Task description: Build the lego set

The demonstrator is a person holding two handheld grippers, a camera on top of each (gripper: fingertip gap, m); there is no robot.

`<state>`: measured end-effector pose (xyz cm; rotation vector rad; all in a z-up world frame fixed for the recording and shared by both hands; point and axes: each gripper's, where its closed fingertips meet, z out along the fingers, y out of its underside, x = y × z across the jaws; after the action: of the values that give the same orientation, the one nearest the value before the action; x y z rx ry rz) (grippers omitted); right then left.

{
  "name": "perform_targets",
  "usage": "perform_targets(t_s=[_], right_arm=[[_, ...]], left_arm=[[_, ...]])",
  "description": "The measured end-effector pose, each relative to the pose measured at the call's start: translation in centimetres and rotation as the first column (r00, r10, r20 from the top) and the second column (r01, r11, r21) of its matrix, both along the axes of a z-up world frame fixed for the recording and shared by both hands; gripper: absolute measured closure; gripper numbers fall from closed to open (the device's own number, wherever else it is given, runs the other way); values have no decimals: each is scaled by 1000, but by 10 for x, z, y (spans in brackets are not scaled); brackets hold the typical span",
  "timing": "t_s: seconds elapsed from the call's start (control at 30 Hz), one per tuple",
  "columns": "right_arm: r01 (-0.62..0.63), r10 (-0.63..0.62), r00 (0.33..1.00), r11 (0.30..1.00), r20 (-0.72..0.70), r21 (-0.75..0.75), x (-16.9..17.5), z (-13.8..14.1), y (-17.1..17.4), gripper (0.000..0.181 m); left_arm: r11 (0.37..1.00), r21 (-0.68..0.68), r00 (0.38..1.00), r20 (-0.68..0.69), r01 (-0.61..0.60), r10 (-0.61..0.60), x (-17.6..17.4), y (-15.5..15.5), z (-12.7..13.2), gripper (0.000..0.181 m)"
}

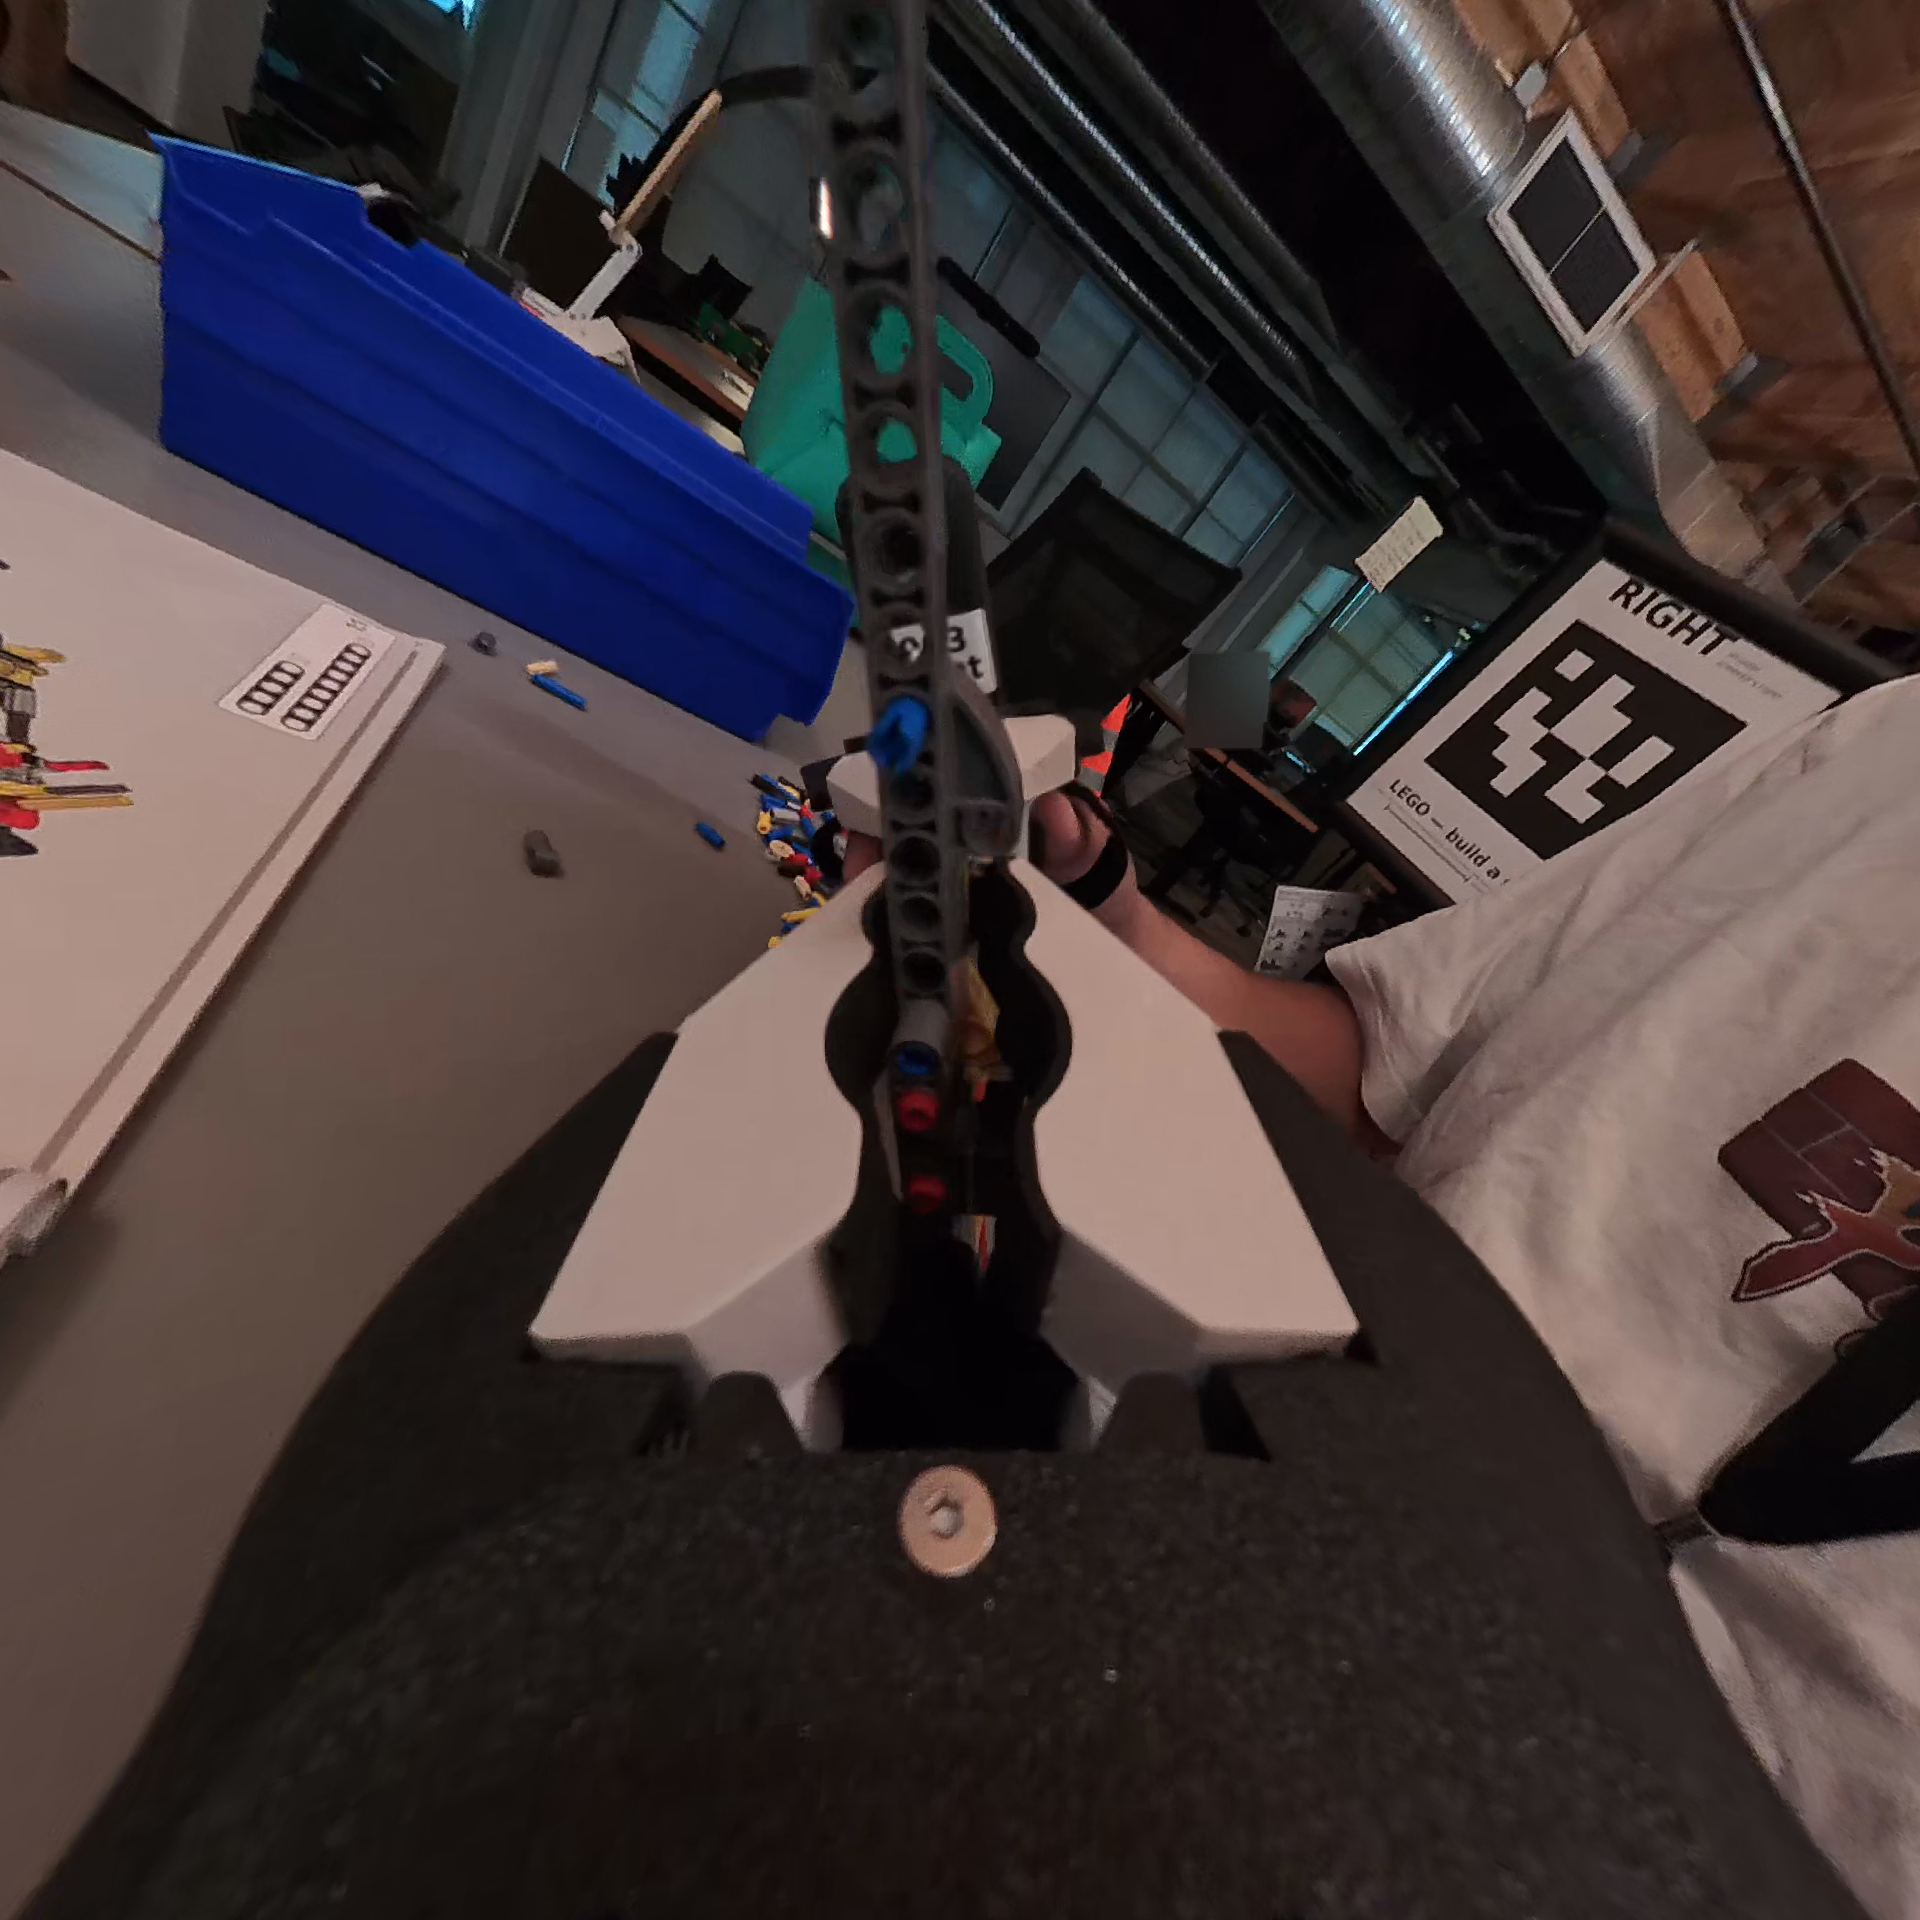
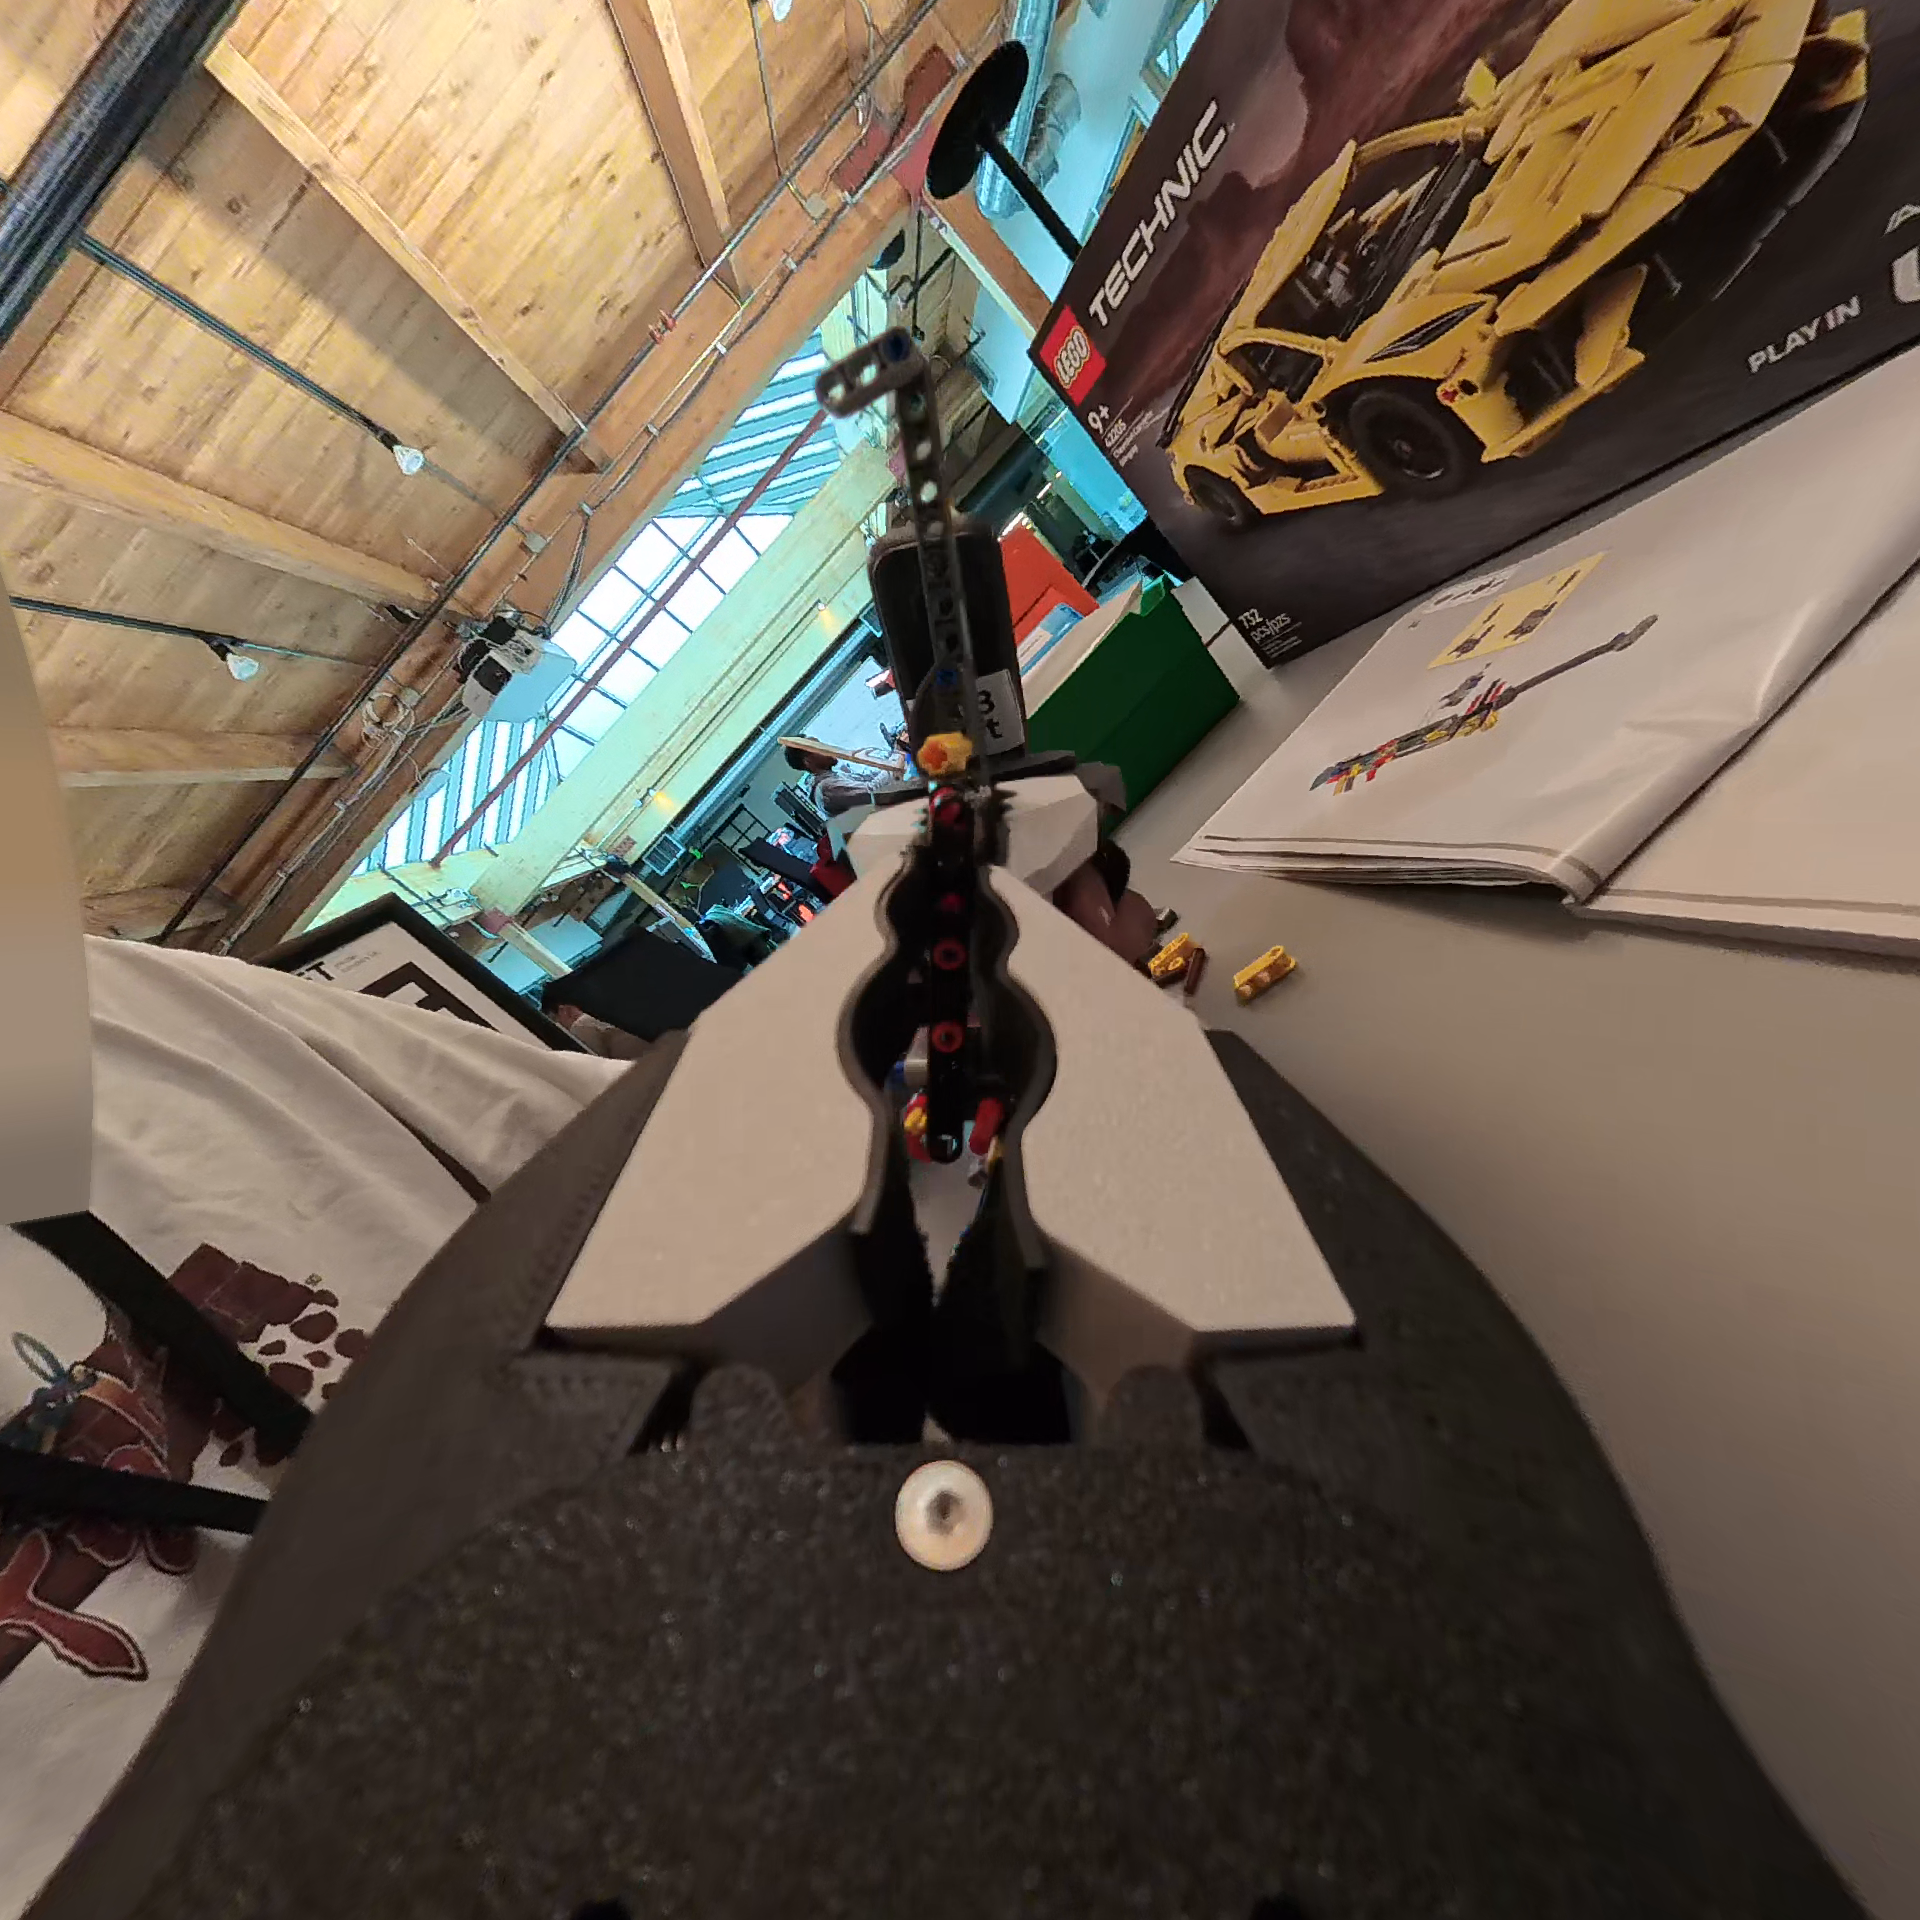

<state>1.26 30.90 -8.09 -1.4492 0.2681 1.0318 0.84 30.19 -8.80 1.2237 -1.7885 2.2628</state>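
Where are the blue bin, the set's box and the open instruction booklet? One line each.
blue bin (image 1: 447, 416), left wrist view, on its long side wall.
set's box (image 2: 1558, 343), right wrist view, on its printed front.
instruction booklet (image 2: 1621, 769), right wrist view, on the open page.

Each of the tongs has a black, grainy, flaring body with one silver screw set in the middle, and two pale grey wedge fingers (image 1: 727, 1143) whose inner edges are lined with wavy black padding. The person wears a white T-shirt (image 1: 1662, 1039) with a brown and red print, crossed by black straps.
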Motion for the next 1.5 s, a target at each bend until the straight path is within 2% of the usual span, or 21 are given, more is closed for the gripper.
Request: perform_targets(t_s=[0.3, 0.47, 0.53, 0.73, 1.0, 1.17, 1.27, 1.43, 1.5], right_arm=[[7, -5, 998, 1000, -60, 30, 5, 4, -2, 175], [2, -3, 999, 1000, 36, 29, -1, 3, -3, 176], [-22, 21, 994, 1000, 109, 3, -7, -3, -5, 175], [-102, 101, 981, 995, 162, -6, -22, -5, -8, 175], [-124, 125, 962, 992, 244, -19, -30, -10, -10, 175], [-150, 151, 966, 988, 210, -23, -29, -9, -12, 175], [-151, 157, 973, 987, 169, -46, -23, -12, -13, 175], [-182, 209, 928, 977, 308, -114, -27, -20, -12, 174], [-248, 288, 892, 956, 349, -156, -32, -23, -15, 175]], left_arm=[[994, -108, 1000, -23, -3, 1, 2, 0, 6, 175], [998, -63, 1000, -20, 14, -15, -2, -1, 5, 175], [999, 3, 999, -10, 32, -32, -7, -2, 1, 175], [984, 151, 995, 8, 98, -100, -21, -5, -1, 175], [972, 168, 986, -66, 165, -156, -29, -8, -8, 175], [951, 238, 977, -126, 197, -171, -32, -15, -20, 175], [954, 251, 975, -185, 166, -121, -28, -17, -24, 175], [963, 189, 949, -286, 193, -134, -33, -15, -27, 175], [958, 184, 941, -297, 221, -160, -37, -17, -29, 175]])
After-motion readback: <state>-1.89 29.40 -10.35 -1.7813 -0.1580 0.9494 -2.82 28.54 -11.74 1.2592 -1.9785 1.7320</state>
